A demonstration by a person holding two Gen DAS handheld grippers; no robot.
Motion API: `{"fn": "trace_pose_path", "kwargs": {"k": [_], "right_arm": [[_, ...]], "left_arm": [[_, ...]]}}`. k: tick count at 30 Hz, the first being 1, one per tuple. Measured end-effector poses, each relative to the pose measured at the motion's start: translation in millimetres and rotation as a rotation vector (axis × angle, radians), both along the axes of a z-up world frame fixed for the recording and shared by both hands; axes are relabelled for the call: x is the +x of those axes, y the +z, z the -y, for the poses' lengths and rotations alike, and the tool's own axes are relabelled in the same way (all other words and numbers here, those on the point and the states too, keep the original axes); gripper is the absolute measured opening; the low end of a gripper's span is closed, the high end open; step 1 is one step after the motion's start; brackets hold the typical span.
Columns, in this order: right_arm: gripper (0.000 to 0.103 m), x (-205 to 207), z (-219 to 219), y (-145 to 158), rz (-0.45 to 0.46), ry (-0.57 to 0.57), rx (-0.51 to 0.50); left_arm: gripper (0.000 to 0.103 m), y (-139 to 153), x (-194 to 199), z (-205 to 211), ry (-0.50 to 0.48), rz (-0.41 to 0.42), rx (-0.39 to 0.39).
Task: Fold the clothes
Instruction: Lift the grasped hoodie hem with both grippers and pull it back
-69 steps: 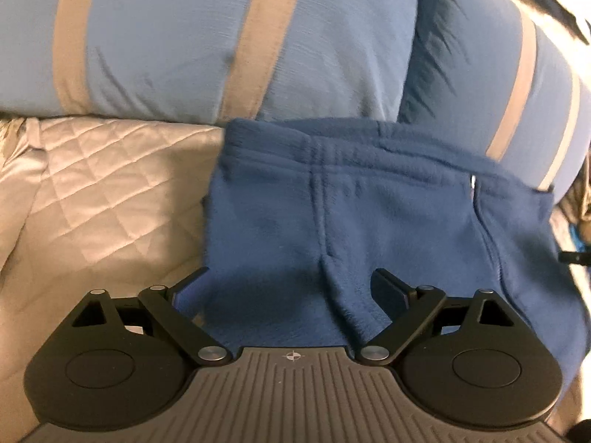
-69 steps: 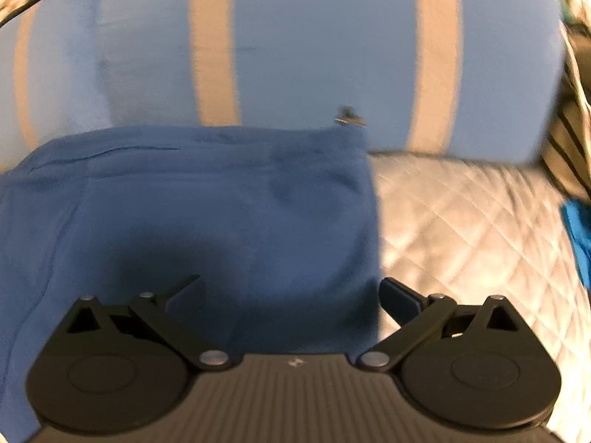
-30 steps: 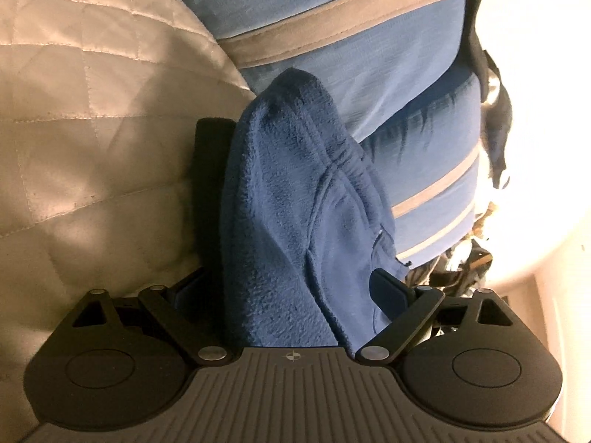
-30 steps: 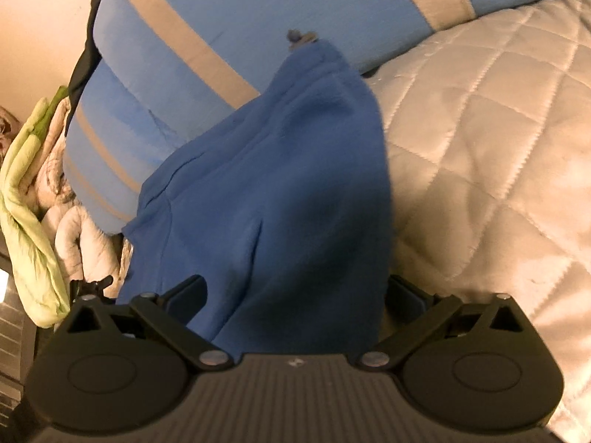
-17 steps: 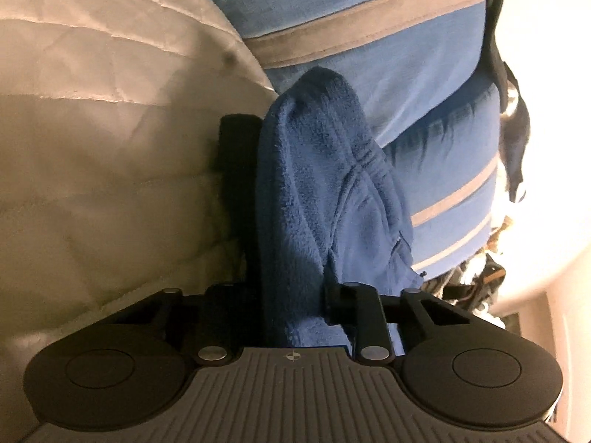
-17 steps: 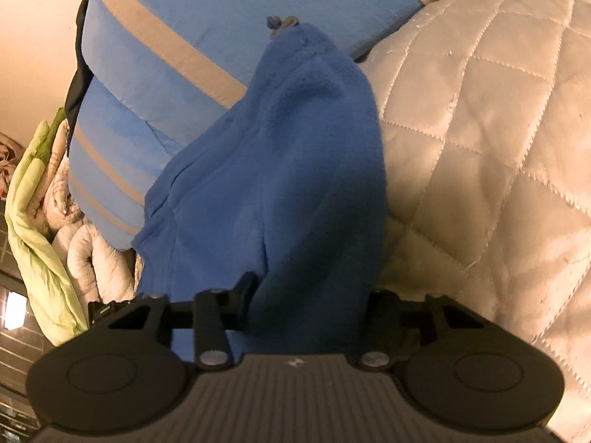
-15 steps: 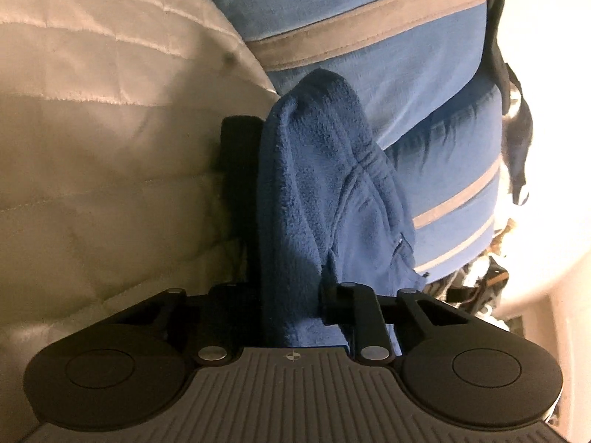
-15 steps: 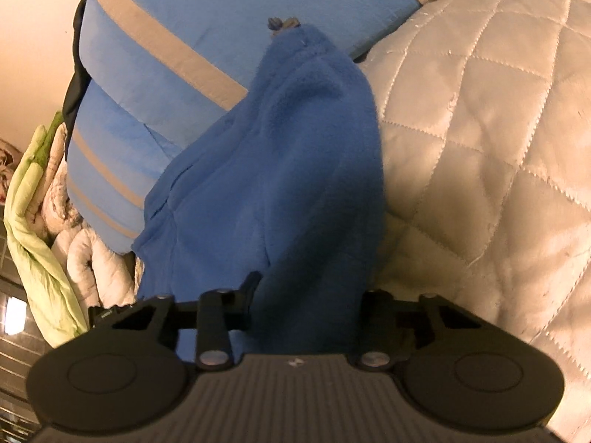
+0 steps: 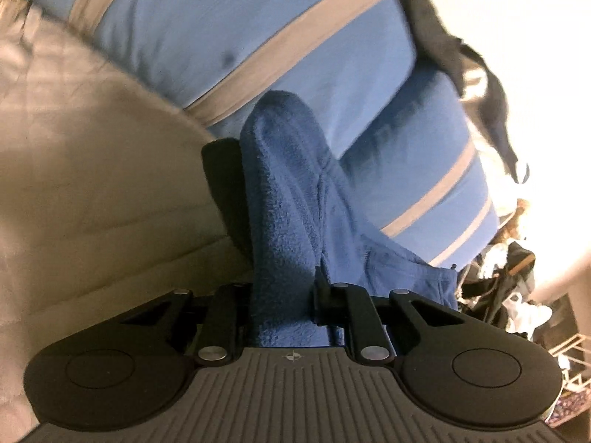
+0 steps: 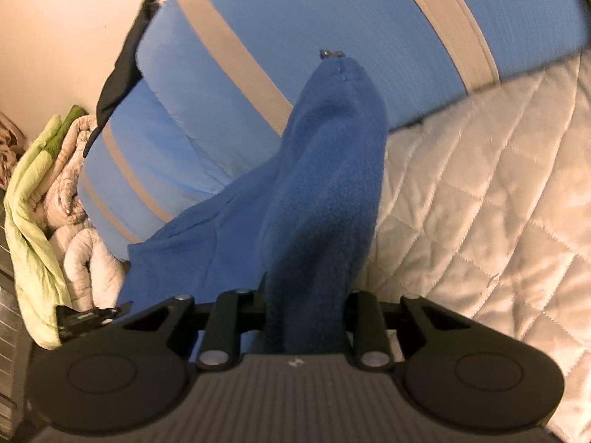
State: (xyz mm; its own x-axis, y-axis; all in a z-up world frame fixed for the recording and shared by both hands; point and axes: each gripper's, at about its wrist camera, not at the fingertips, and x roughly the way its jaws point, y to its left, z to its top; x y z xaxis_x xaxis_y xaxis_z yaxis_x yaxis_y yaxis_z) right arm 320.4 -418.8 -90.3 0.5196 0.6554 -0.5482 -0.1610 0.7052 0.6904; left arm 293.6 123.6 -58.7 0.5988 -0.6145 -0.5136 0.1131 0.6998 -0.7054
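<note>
A dark blue fleece garment [image 9: 288, 199] hangs lifted between both grippers above the quilted beige cover [image 9: 92, 170]. My left gripper [image 9: 284, 288] is shut on one edge of the garment, and the fabric bunches up between its jaws. My right gripper [image 10: 306, 295] is shut on the other edge of the same garment [image 10: 325, 184]. A small metal zip pull [image 10: 330, 52] shows at the garment's top corner in the right wrist view. The gripped fabric hides the fingertips.
Large blue cushions with tan stripes [image 9: 258, 37] stand behind the garment, also in the right wrist view [image 10: 295, 18]. The quilted cover [image 10: 498, 184] spreads to the right. A green and beige bundle of bedding [image 10: 44, 192] lies at the left. Clutter [image 9: 517, 277] sits at the far right.
Both grippers closed on the garment's edges and have lifted it. The views have shifted and the fabric now hangs higher against the cushions.
</note>
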Motion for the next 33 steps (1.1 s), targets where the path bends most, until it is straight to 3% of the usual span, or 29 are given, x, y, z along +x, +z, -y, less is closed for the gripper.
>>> {"fn": "trace_pose_path", "kwargs": {"k": [10, 16, 21, 24, 28, 33], "right_arm": [[0.024, -25.1, 3.7, 75.0, 0.091, -0.057, -0.031], [0.024, -34.0, -10.1, 112.5, 0.126, -0.079, -0.142], [0.023, -44.8, -54.0, 133.6, 0.203, -0.084, -0.423], [0.022, -49.7, -77.0, 137.8, 0.233, -0.097, -0.549], [0.022, -51.4, -95.5, 139.3, 0.267, -0.115, -0.616], [0.022, -50.3, -109.4, 139.6, 0.273, -0.103, -0.598]], "left_arm": [[0.018, 87.4, -23.5, 9.3, 0.041, 0.118, 0.138], [0.019, 112.5, -38.1, 44.0, 0.079, 0.178, 0.454], [0.019, 118.9, -48.8, 75.9, 0.139, 0.237, 0.726], [0.019, 122.5, -54.0, 83.5, 0.153, 0.279, 0.829], [0.019, 126.6, -59.1, 76.5, 0.162, 0.298, 0.888], [0.019, 130.3, -64.0, 56.7, 0.191, 0.287, 0.911]]}}
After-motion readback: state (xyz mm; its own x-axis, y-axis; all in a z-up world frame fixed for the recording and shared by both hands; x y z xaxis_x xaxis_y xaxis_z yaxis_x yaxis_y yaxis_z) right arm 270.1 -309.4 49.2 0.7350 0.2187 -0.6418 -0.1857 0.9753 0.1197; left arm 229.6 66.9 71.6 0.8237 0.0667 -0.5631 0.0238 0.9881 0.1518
